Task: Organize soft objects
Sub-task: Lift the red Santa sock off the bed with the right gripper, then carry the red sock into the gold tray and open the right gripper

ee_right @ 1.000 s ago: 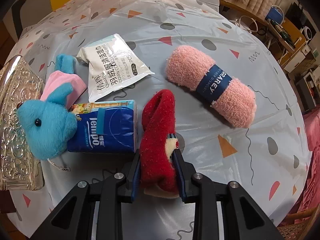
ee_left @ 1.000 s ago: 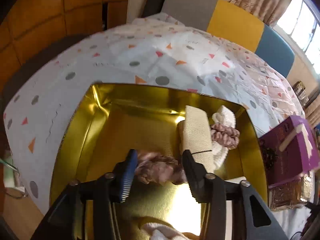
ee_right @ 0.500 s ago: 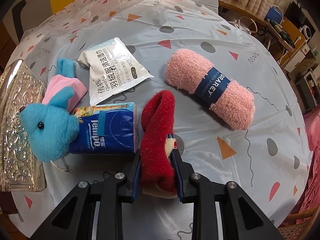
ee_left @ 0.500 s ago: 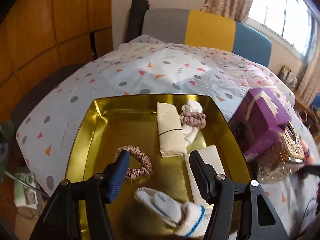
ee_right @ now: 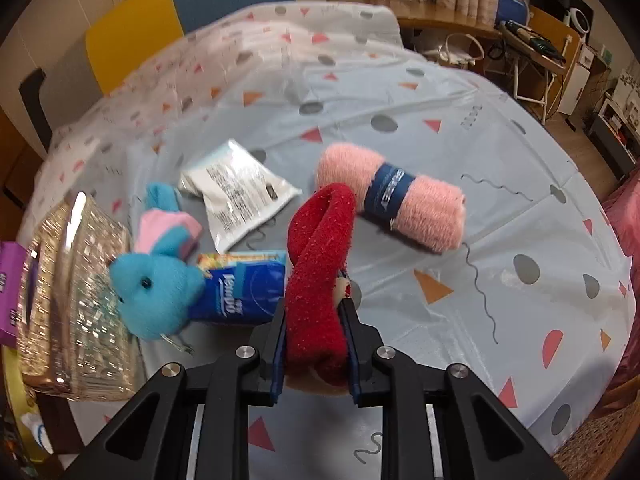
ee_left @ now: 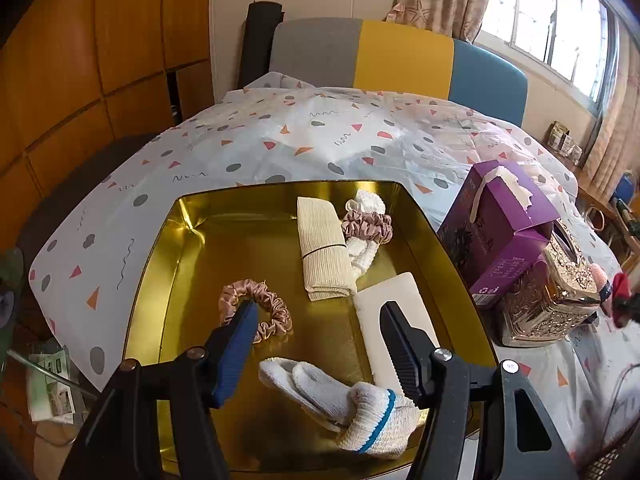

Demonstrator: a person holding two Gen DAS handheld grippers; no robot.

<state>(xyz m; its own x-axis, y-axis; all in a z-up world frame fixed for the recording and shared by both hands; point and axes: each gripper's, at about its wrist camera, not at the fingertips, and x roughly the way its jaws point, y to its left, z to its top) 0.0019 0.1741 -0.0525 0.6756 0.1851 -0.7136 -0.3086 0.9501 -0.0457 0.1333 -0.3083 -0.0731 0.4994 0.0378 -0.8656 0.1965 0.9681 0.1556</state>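
- I am looking down my left gripper (ee_left: 316,320) into a shallow gold tin tray (ee_left: 160,264) that is sitting on a tablecloth (ee_left: 320,136) printed with dots and triangles.
- The left jaws are standing apart with nothing between them; they have just been opening further, and a pink satin scrunchie (ee_left: 268,312) is lying on the tray floor below the left finger.
- Also lying in the tray: a folded beige ribbed cloth (ee_left: 324,252), a darker pink scrunchie (ee_left: 368,228) resting on a white knitted piece (ee_left: 366,204), a flat white pad (ee_left: 390,300), and a pair of white socks (ee_left: 352,404) with a blue band nearest the camera.
- Just right of the tray, a purple carton (ee_left: 500,236) is leaning against an ornate gold tissue box (ee_left: 556,300); its print is too small for me to read.
- My right gripper (ee_right: 314,332) is clamping a red fuzzy sock (ee_right: 320,260), raised off the tablecloth.
- Beyond it are lying a blue plush toy (ee_right: 156,292), a blue tissue pack (ee_right: 240,288) reading "Tempo", a white sachet (ee_right: 236,192) with blurred print, and a pink yarn ball (ee_right: 400,196) whose navy band is unreadable.
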